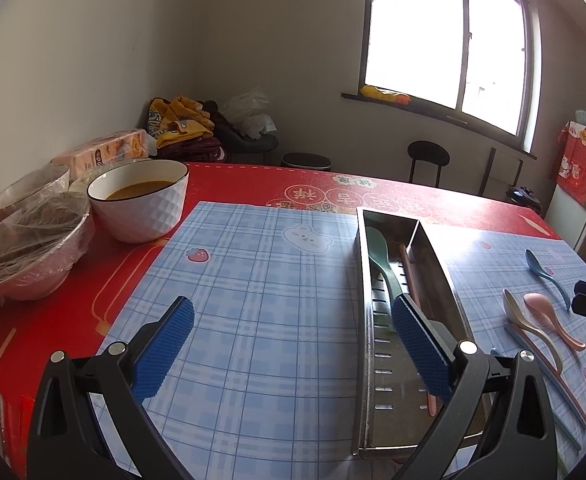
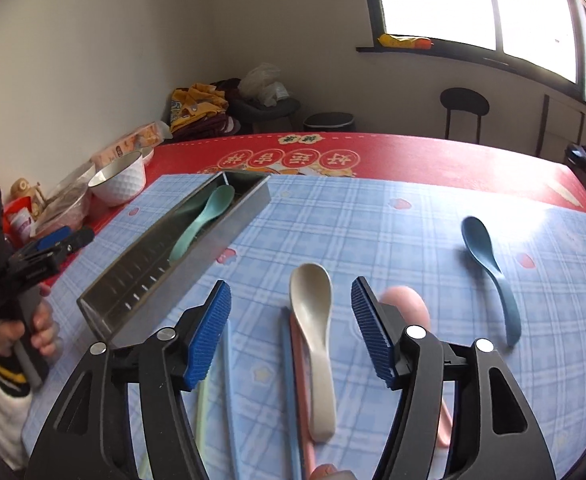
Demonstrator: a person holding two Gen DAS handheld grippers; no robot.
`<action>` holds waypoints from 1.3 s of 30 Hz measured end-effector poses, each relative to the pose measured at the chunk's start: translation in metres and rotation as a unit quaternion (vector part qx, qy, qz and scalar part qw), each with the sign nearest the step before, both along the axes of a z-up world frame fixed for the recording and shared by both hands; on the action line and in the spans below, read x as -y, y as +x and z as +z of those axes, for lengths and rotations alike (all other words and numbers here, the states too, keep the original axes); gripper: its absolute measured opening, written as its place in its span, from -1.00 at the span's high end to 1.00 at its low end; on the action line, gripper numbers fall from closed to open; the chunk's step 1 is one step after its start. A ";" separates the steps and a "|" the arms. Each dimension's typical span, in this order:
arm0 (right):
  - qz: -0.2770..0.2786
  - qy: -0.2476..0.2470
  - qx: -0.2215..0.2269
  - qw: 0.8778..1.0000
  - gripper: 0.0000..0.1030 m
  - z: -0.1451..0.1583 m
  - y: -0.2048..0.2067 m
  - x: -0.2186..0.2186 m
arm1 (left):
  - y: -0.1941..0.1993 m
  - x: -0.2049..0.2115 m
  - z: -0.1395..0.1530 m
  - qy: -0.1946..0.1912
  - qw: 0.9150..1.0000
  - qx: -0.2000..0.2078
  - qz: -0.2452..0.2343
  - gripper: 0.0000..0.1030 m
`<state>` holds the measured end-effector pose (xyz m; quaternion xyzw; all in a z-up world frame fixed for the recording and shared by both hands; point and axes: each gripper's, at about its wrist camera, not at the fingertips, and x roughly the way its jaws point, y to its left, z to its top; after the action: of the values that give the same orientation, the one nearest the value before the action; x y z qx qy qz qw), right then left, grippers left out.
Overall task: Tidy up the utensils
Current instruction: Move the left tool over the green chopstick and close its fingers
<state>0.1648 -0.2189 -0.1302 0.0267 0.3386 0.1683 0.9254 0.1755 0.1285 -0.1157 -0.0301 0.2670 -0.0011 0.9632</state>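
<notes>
Left wrist view: the worktop carries a blue checked mat with open room at its centre. The metal tray lies right of centre and holds a green spoon. The left claw stands wide open, holding nothing.

Right wrist view: the right claw stands open, gripping nothing, above the beige spoon. The blue spoon lies well apart, toward the right edge.

both grippers, left gripper and right gripper, gape empty.
</notes>
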 end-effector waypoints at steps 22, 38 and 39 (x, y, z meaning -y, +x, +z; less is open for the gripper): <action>-0.016 0.076 0.014 0.997 -0.69 -0.027 -0.046 0.059 | -0.090 0.122 -0.010 0.011 0.986 -0.095 -0.133 -0.11; -0.018 0.120 0.003 0.993 -0.69 -0.031 -0.048 0.071 | -0.087 0.173 -0.039 0.024 0.970 -0.171 -0.172 0.41; -0.018 0.121 0.005 0.993 -0.69 -0.031 -0.049 0.072 | -0.085 0.174 -0.040 0.023 0.969 -0.175 -0.173 0.43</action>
<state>0.1160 -0.2907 -0.1611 0.1435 0.3108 0.1913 0.9199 0.0903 -0.0454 -0.1557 0.0386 0.4329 -0.1561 0.8870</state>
